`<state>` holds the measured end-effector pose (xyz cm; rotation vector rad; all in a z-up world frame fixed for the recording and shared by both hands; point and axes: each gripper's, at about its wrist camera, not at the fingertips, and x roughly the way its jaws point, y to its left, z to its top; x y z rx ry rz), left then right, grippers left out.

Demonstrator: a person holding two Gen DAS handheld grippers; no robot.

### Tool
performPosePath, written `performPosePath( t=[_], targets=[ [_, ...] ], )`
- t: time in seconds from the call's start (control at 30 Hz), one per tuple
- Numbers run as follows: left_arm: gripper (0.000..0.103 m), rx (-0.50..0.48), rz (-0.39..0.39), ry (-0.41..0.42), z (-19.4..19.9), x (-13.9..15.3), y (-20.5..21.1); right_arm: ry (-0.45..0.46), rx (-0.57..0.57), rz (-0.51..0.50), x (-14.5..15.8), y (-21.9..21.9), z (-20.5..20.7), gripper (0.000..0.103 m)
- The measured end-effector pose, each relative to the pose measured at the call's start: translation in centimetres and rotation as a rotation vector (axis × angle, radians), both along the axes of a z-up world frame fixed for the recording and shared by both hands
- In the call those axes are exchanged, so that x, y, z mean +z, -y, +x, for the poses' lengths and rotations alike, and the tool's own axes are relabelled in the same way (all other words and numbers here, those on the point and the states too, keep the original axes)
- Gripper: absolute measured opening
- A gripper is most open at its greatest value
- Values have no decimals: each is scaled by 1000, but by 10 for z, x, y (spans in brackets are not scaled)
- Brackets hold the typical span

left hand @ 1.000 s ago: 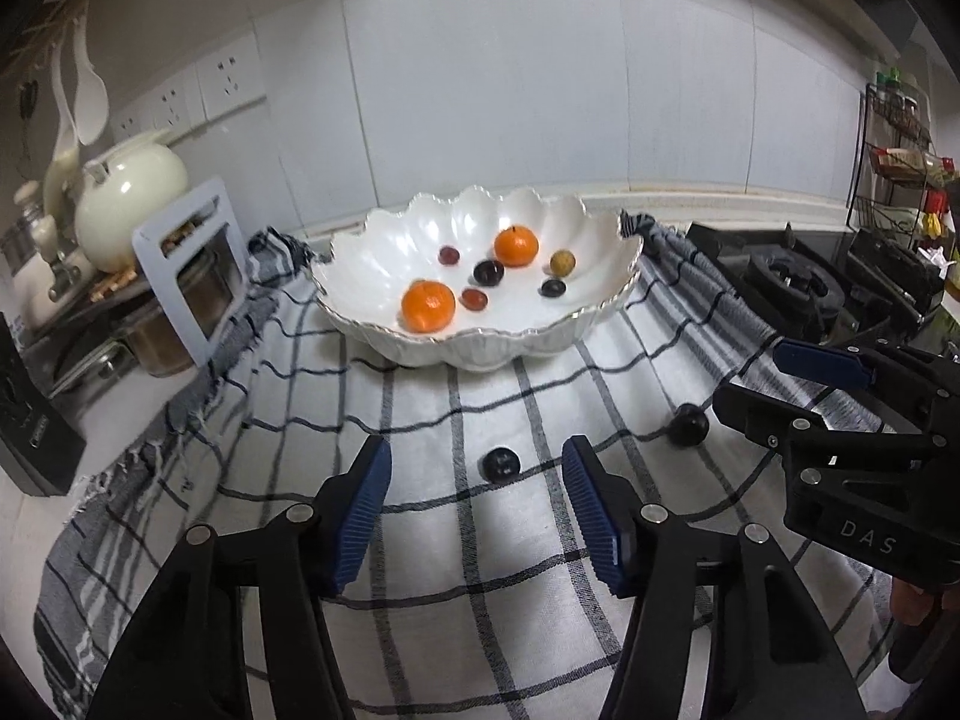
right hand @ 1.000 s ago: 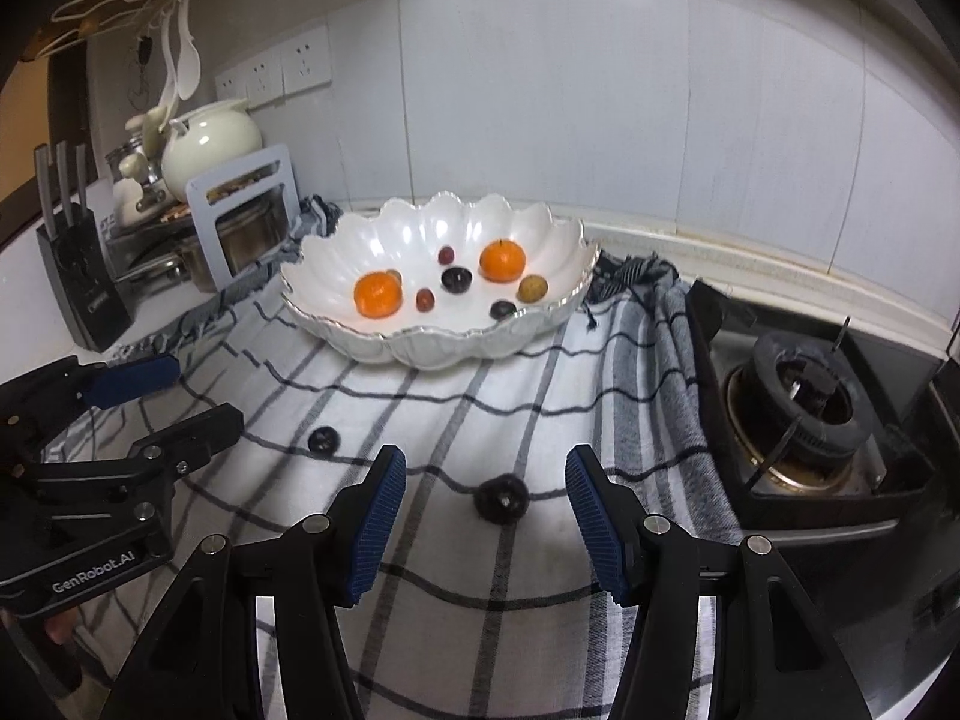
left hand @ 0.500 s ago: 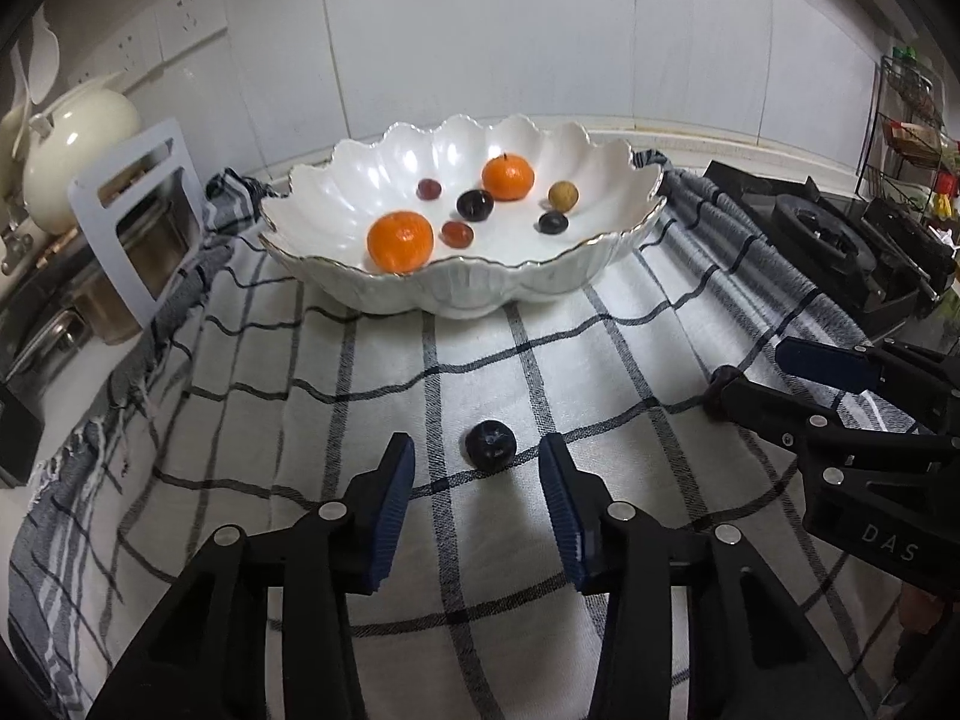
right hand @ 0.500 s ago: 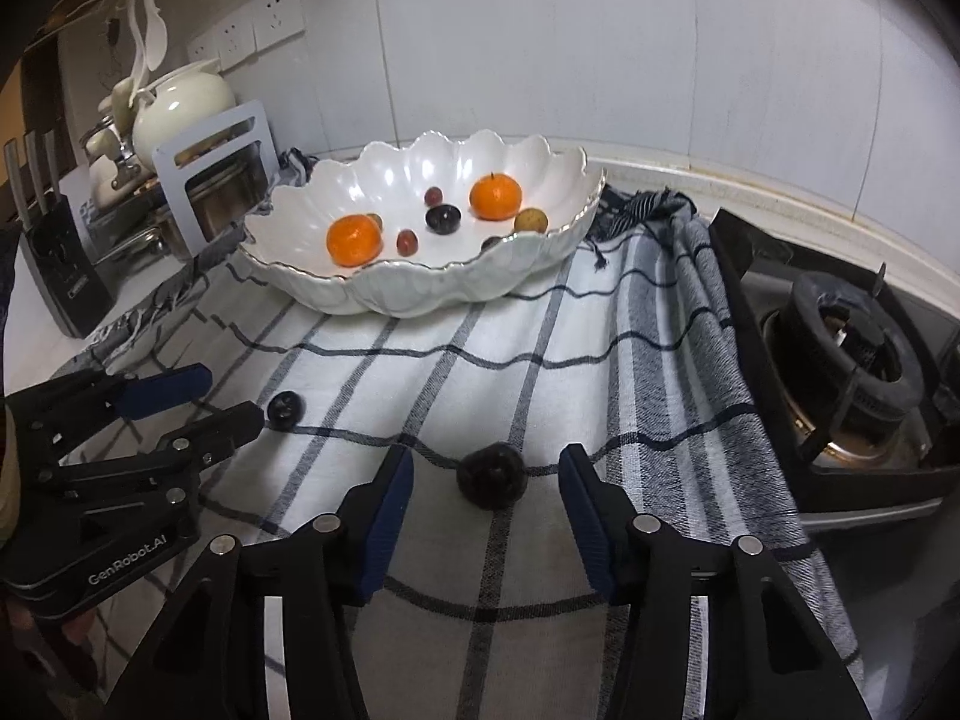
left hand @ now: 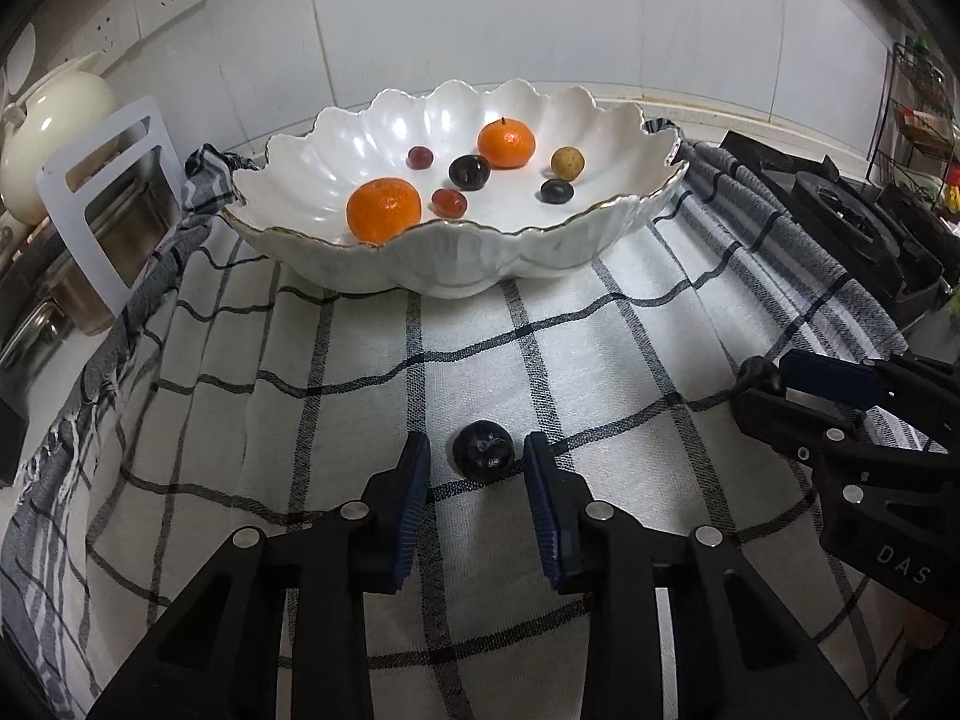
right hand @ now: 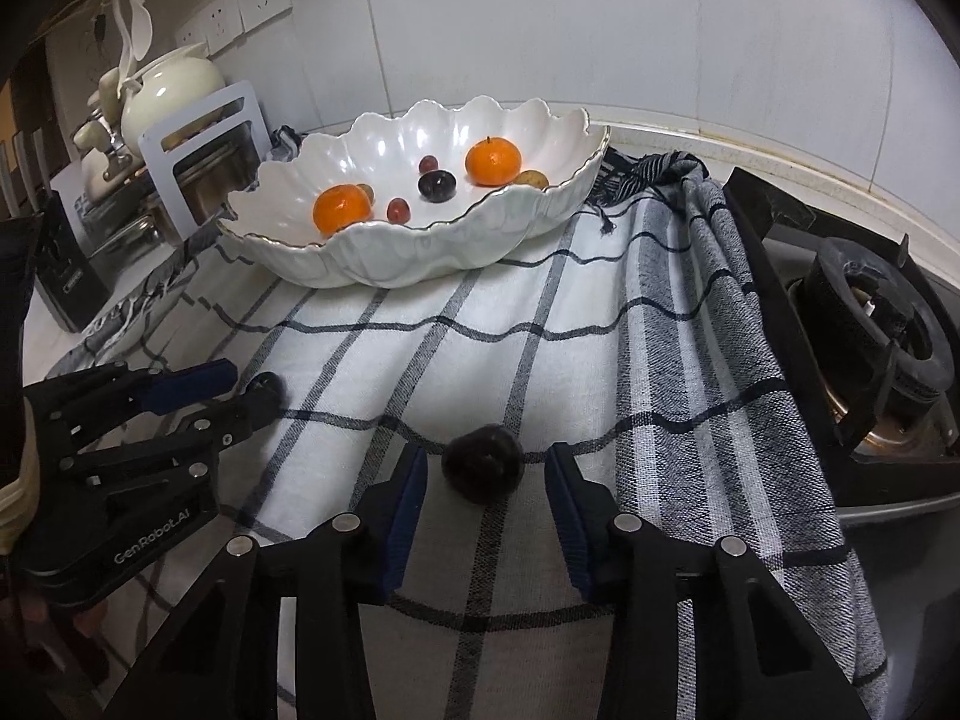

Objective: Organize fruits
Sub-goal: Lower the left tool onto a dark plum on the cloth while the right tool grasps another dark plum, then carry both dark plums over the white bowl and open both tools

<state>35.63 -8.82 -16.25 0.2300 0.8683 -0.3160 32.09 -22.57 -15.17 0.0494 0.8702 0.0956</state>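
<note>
Left gripper (left hand: 477,459) at near centre, blue-padded jaws closing around a dark round fruit (left hand: 483,452) lying on a black-and-white checked cloth (left hand: 600,372); small gaps show btwn fruit and pads. Far centre: white scalloped bowl (left hand: 540,252) w/ two oranges (left hand: 384,209), two small red fruits, two dark ones and one yellowish fruit (left hand: 567,161). Right gripper (left hand: 774,375) enters from the right edge, low over the cloth. Far left: cream pot (left hand: 54,126) and white rack (left hand: 108,198). Far right: black stove (left hand: 840,222).
</note>
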Motion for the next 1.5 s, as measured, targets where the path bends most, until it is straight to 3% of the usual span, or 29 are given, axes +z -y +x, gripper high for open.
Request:
performPosePath(
  t=[0.3,0.63,1.03,1.5],
  targets=[
    [24,2,-17,-20,6,-5,1,-19,13,19,-7,2,7,31],
    [23,7,-36,-15,1,1,0,-7,19,25,-3,1,2,31],
    [23,37,-73,50,-24,32,-7,50,30,35,21,-2,-16,31],
    [23,58,-118,164,-51,83,-14,168,47,46,71,-7,-34,31]
  ],
)
